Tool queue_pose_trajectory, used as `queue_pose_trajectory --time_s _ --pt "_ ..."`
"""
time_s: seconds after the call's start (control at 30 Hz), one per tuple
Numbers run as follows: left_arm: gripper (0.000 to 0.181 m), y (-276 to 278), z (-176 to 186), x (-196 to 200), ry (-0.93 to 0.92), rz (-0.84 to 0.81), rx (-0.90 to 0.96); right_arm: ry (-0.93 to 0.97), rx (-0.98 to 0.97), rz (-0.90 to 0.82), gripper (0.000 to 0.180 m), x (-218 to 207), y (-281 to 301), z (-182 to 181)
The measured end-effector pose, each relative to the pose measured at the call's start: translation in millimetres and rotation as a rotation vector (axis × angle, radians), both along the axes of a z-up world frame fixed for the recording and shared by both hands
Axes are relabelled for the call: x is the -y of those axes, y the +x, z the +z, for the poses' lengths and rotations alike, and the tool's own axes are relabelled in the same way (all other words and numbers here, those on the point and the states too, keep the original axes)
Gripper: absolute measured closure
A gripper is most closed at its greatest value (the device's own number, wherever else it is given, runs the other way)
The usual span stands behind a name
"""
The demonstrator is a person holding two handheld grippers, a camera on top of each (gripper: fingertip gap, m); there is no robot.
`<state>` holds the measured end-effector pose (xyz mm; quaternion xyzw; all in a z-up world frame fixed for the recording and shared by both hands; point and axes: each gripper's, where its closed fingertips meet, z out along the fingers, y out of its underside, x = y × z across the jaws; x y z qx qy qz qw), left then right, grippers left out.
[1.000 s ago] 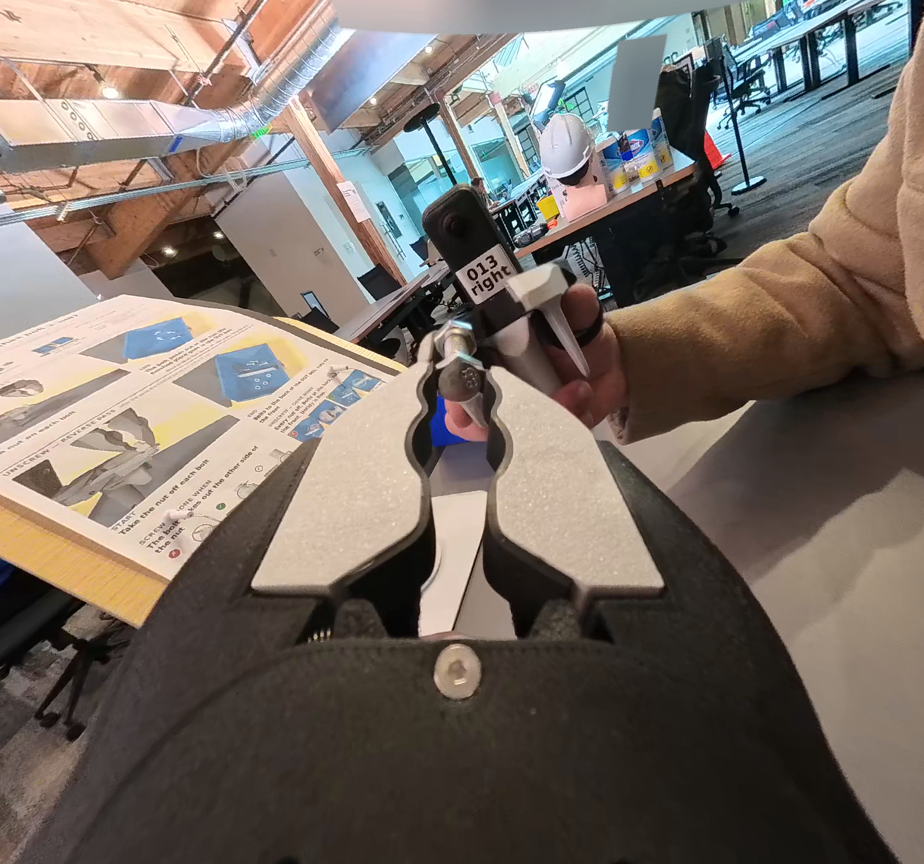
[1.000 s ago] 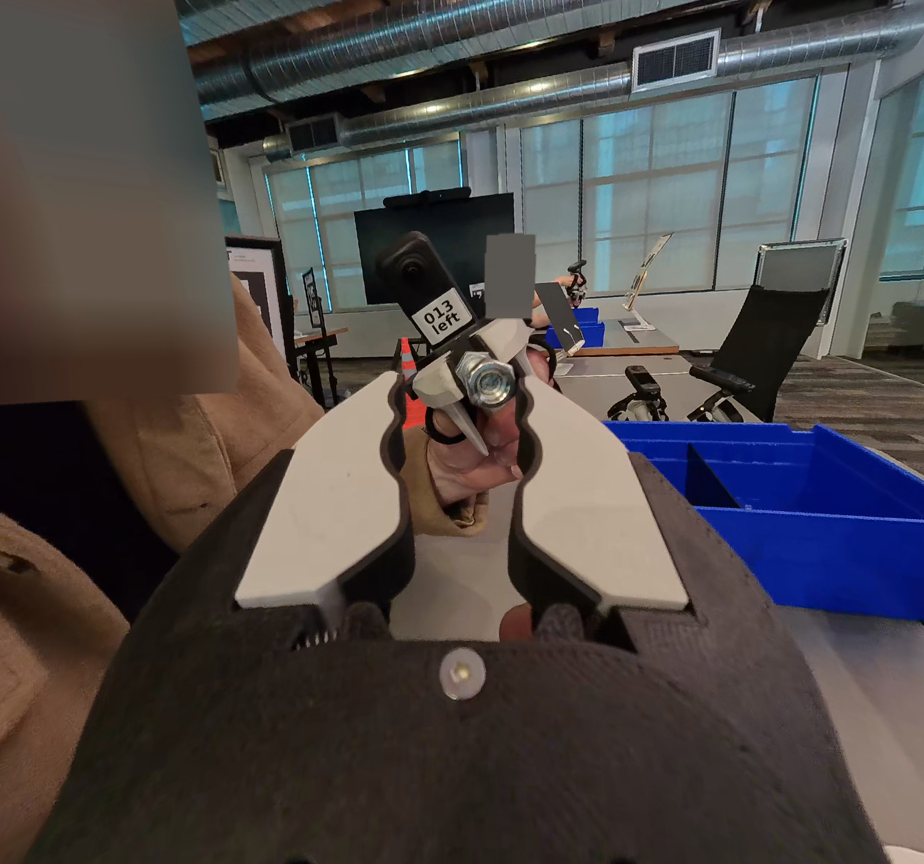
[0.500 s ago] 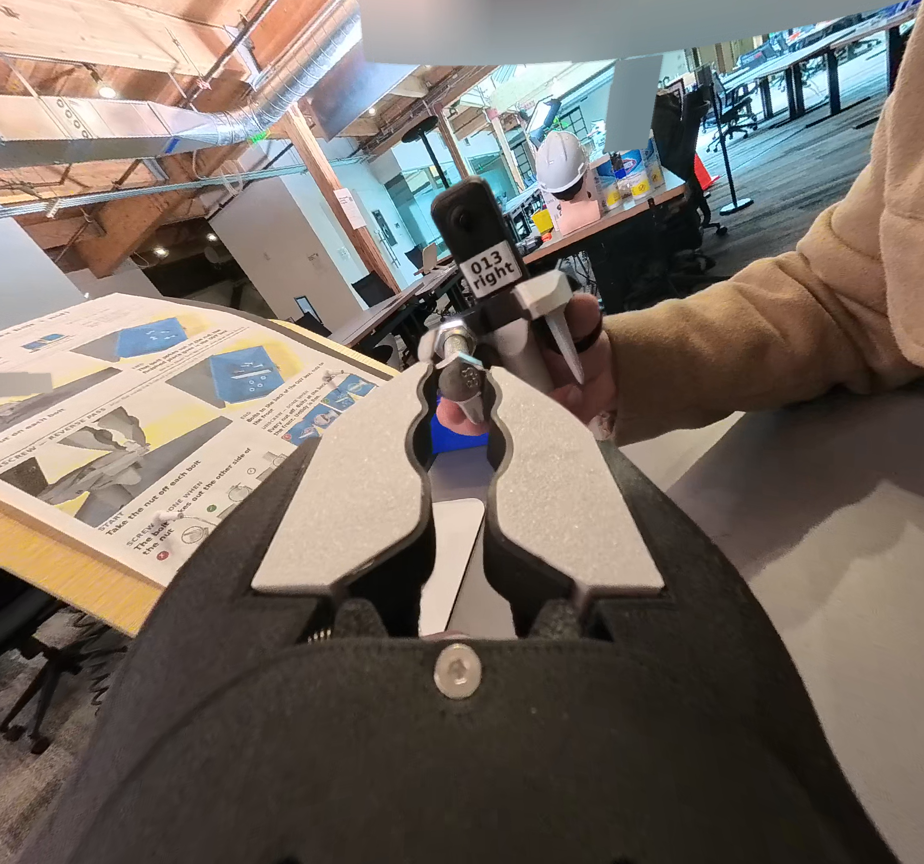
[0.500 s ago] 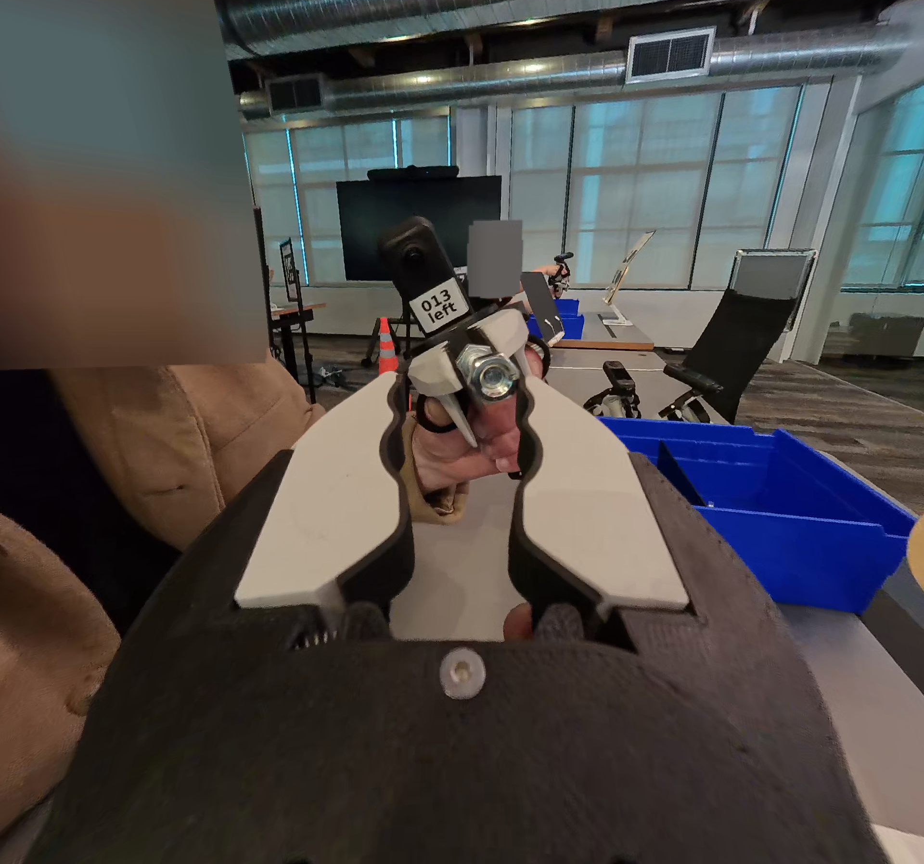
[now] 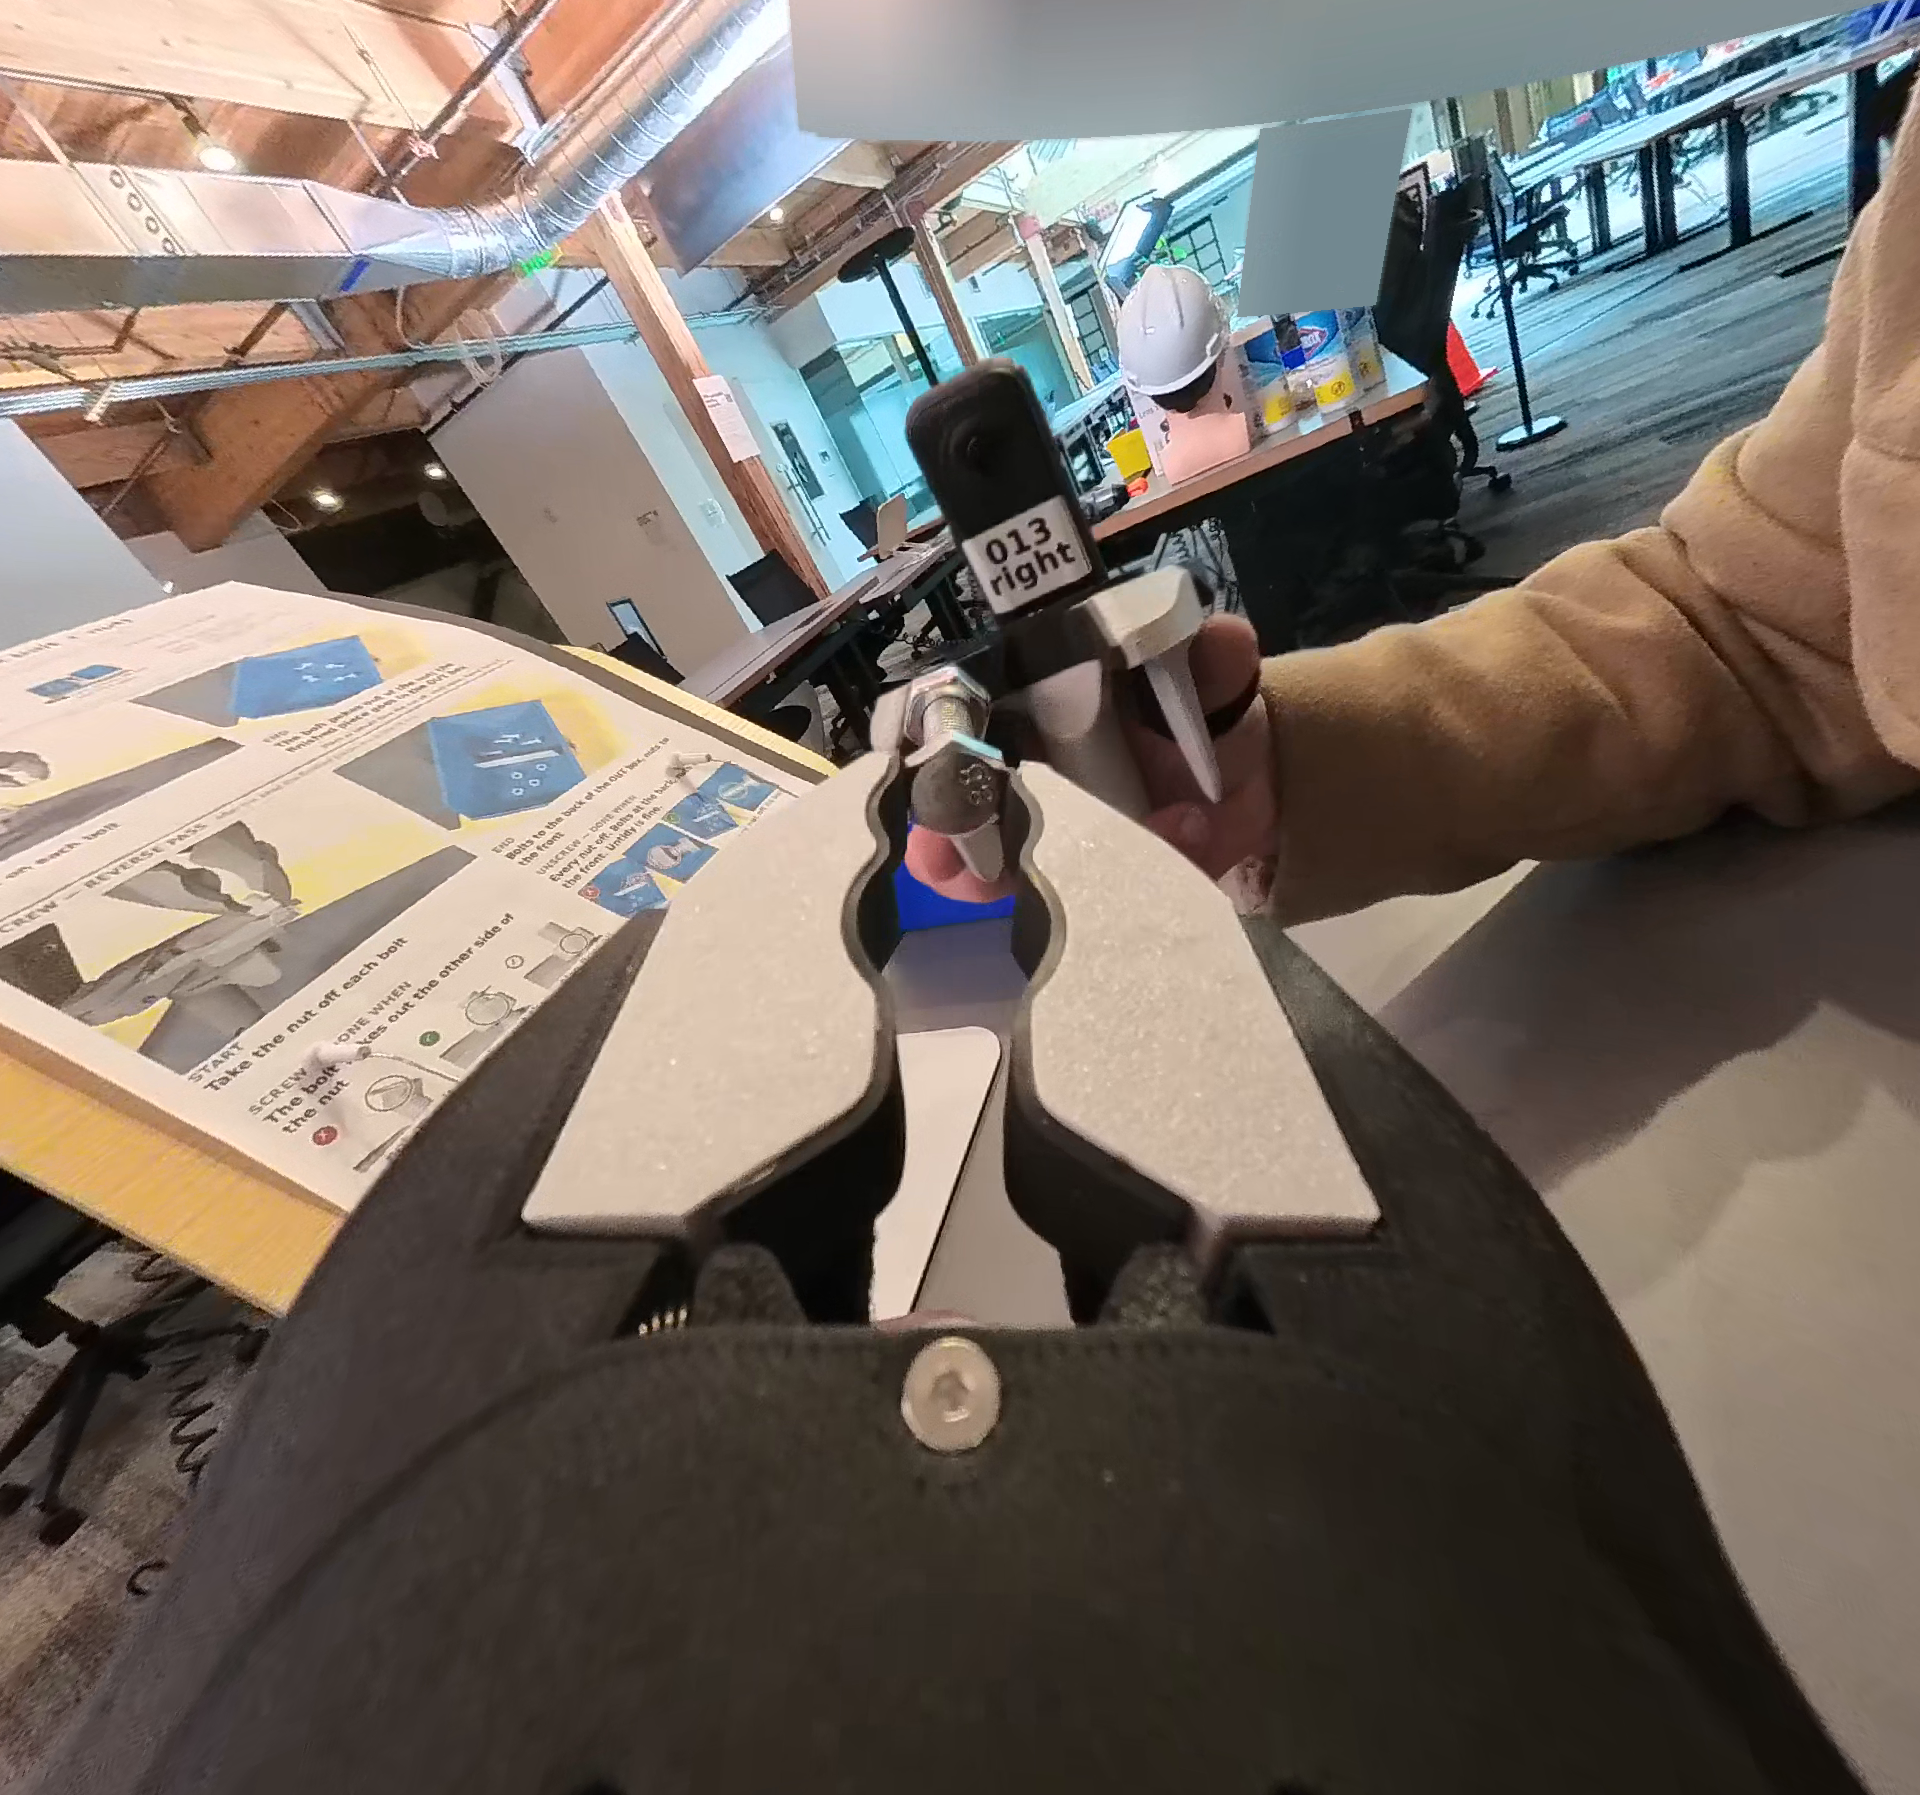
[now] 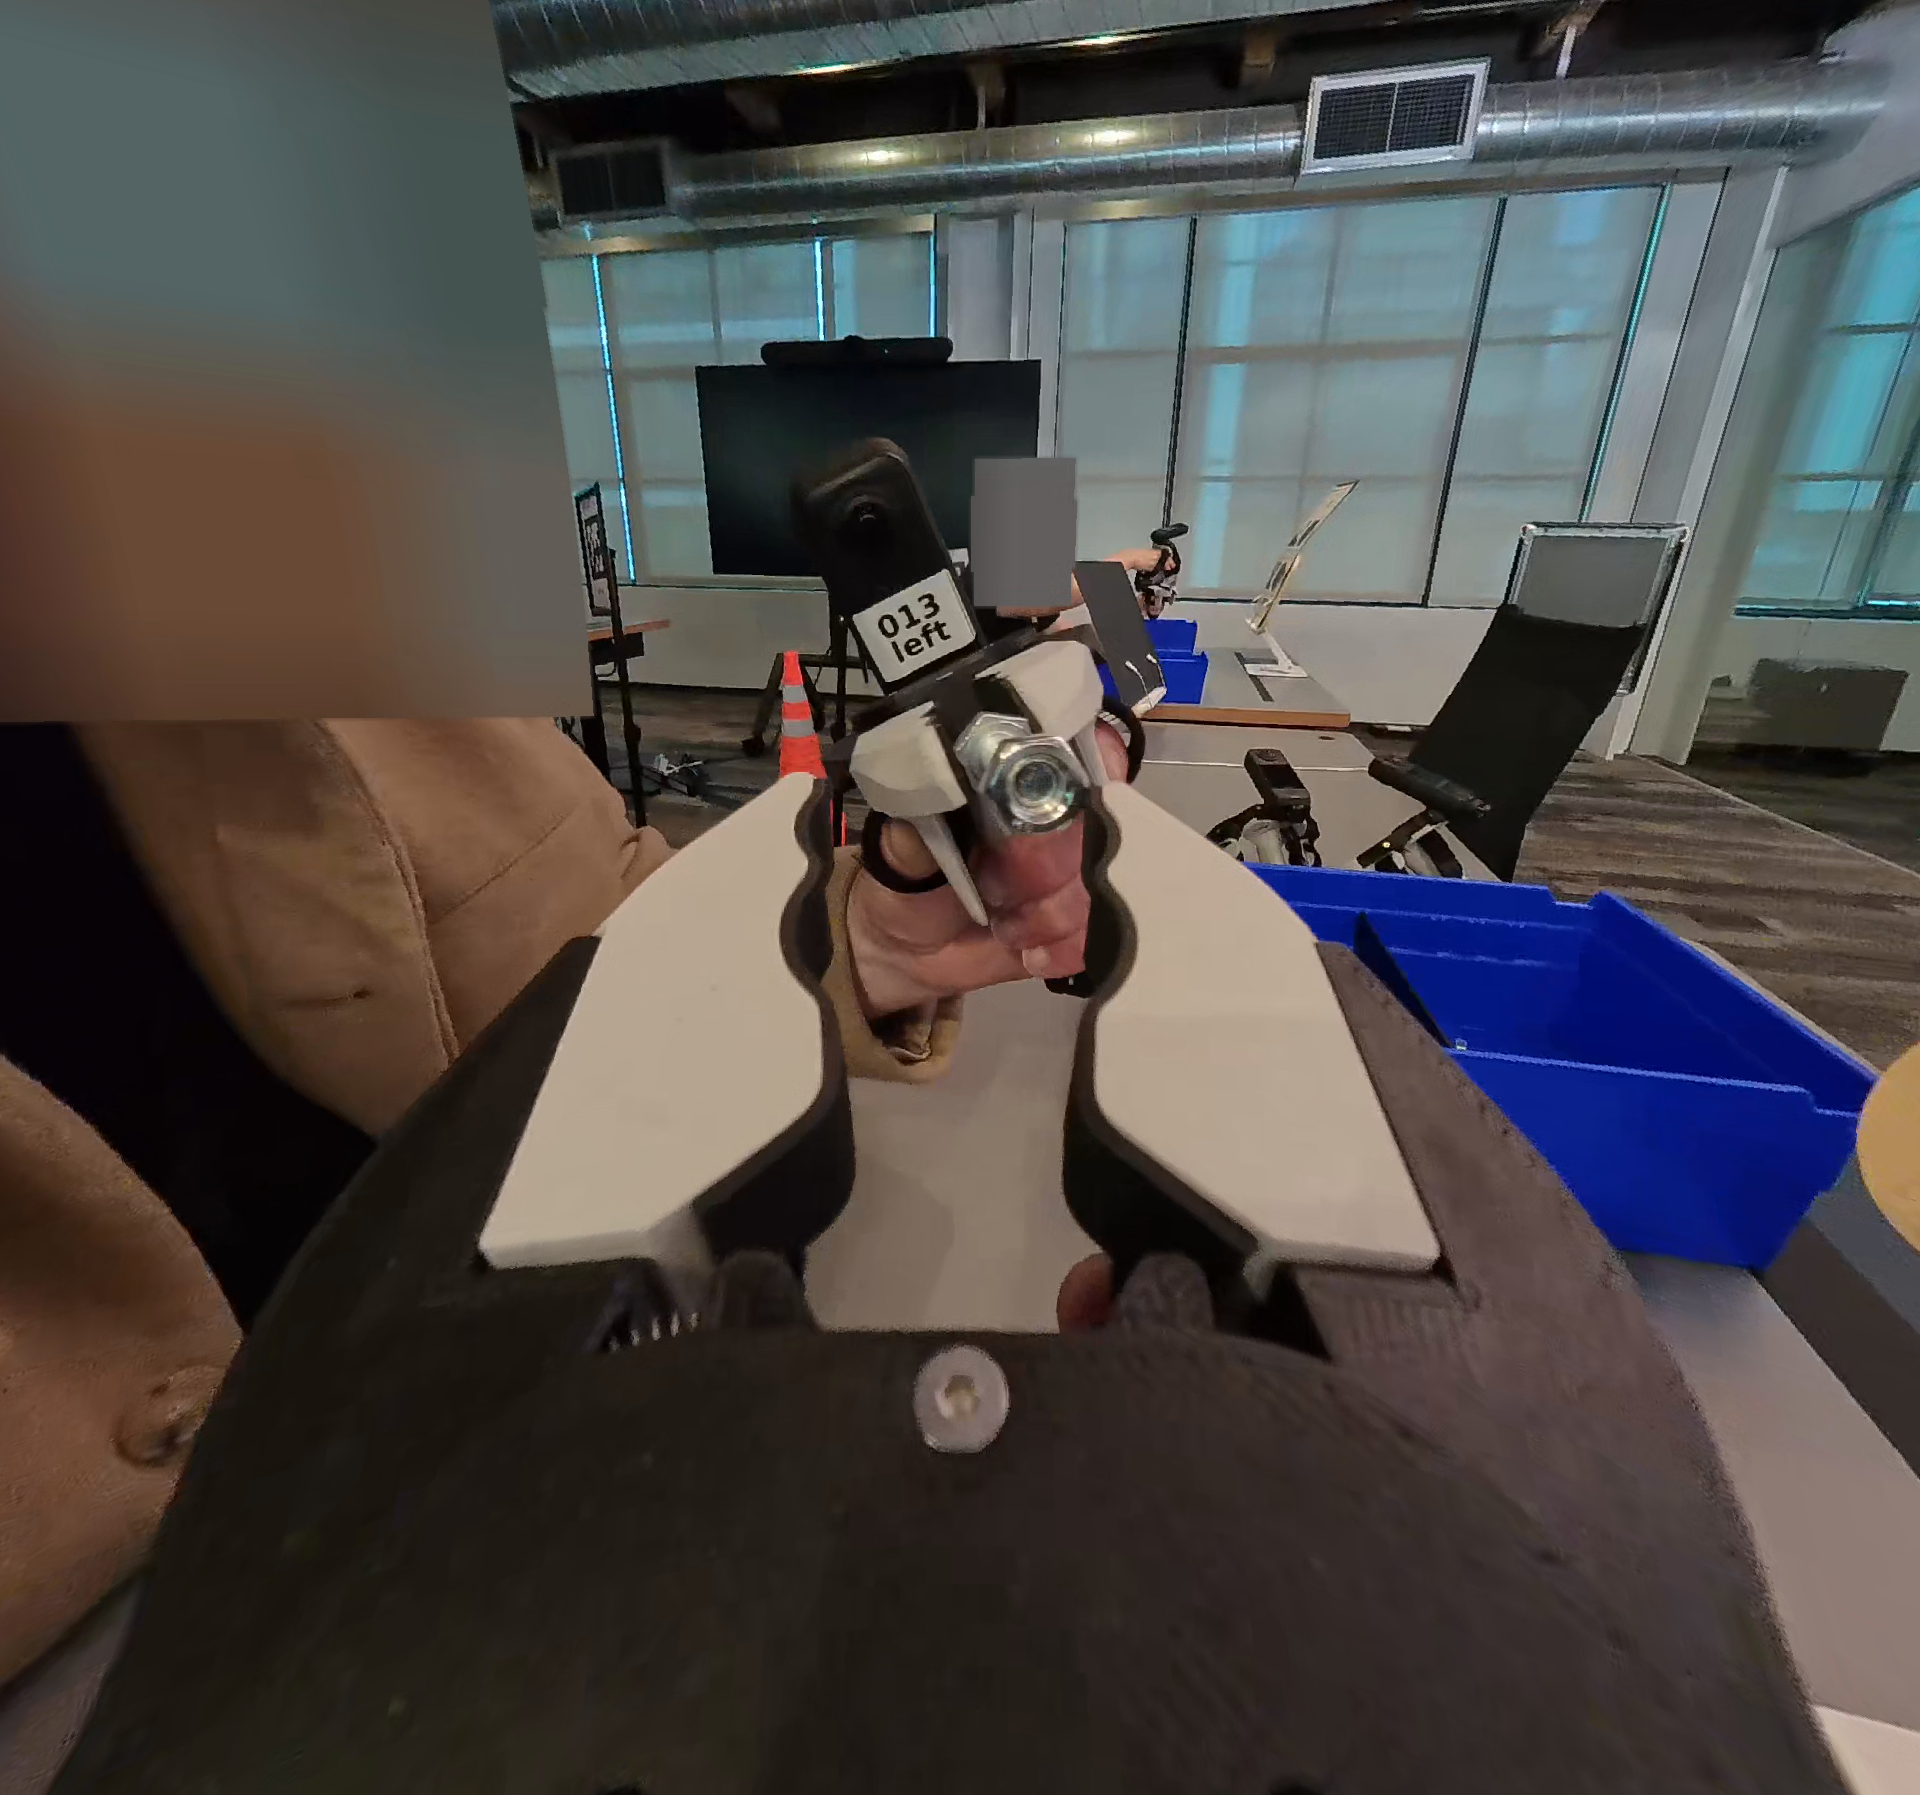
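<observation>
My left gripper (image 5: 956, 781) is shut on the dark head of a steel bolt (image 5: 964, 798), held up above the grey table (image 5: 1662, 1174). The shank points away from it and carries a silver nut (image 5: 940, 706). My right gripper (image 5: 1023, 680), held by a hand in a beige sleeve, faces it from the far end. In the right wrist view the nut (image 6: 1023, 784) sits between the tips of my right gripper (image 6: 956, 805), close to the right finger. The jaws stand wider than the nut. My left gripper (image 6: 977, 727) shows behind the nut.
A picture instruction sheet on a wooden board (image 5: 260, 862) stands to the left. A blue divided bin (image 6: 1610, 1049) sits on the table to the right. A black chair (image 6: 1538, 706) and an orange cone (image 6: 798, 717) stand farther back. Left and right tips are no more than a few centimetres apart.
Both grippers have stayed together on the bolt and drifted slightly as a pair. The blue bin sits lower and farther right in the right wrist view. Neither grip has changed.
</observation>
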<state>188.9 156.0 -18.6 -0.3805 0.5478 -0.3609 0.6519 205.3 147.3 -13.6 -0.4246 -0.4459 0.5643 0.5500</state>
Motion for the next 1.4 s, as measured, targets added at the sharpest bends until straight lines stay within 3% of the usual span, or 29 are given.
queue_pose_trajectory --time_s 0.07,0.17,0.2,0.43,0.57,0.6,0.67,0.8,0.97,1.1,1.17,1.2,1.33,1.4 --pt "0.165 -0.8 0.8 -0.8 0.0 0.005 0.005 0.011 0.004 -0.001 0.132 1.8 -0.5 0.2" --pt "0.164 -4.4 5.8 -4.5 -0.01 0.03 0.025 0.03 0.055 0.093 0.16 15.6 -2.7 -9.0" --pt "0.164 -5.6 5.7 -5.4 -0.008 0.031 0.023 0.037 0.092 0.126 0.16 21.0 -5.6 -14.3" --pt "0.165 -2.6 3.3 0.1 -0.013 -0.008 0.014 -0.009 0.031 -0.022 0.129 -4.2 -2.9 -5.7" --pt "0.165 -1.0 1.2 -1.5 -0.013 0.002 0.008 0.015 -0.002 -0.012 0.128 2.2 -2.3 1.9" --pt "0.165 -1.6 1.8 -1.3 -0.013 0.0 0.012 0.016 0.007 -0.004 0.13 3.6 -2.5 0.9" --pt "0.165 -4.5 6.2 -3.7 -0.023 0.016 0.034 0.044 0.039 0.106 0.166 19.9 -1.3 -4.7" --pt "0.164 -7.1 6.5 -3.3 -0.025 0.001 0.036 0.035 0.07 0.066 0.156 13.6 -4.6 -8.3" --pt "0.165 -2.7 3.8 0.1 -0.017 -0.007 0.017 -0.001 0.013 -0.02 0.128 -2.4 -1.4 -1.8" --pt "0.165 -2.0 1.5 -1.8 -0.024 -0.005 0.015 0.031 0.012 -0.018 0.128 3.9 -4.2 0.6" --pt "0.164 -4.3 5.6 -2.1 -0.025 -0.001 0.037 0.043 0.032 0.065 0.156 15.3 -3.2 -3.0" --pt "0.165 -5.6 5.8 -5.6 -0.031 0.021 0.03 0.051 0.055 0.103 0.156 21.3 -4.0 -6.4" --pt "0.164 -6.7 6.9 -2.6 -0.032 -0.006 0.04 0.042 0.025 -0.002 0.155 4.1 0.5 -1.5" --pt "0.165 -4.1 4.7 -1.2 -0.021 -0.003 0.024 0.014 0.002 -0.049 0.141 -6.9 5.0 0.1"
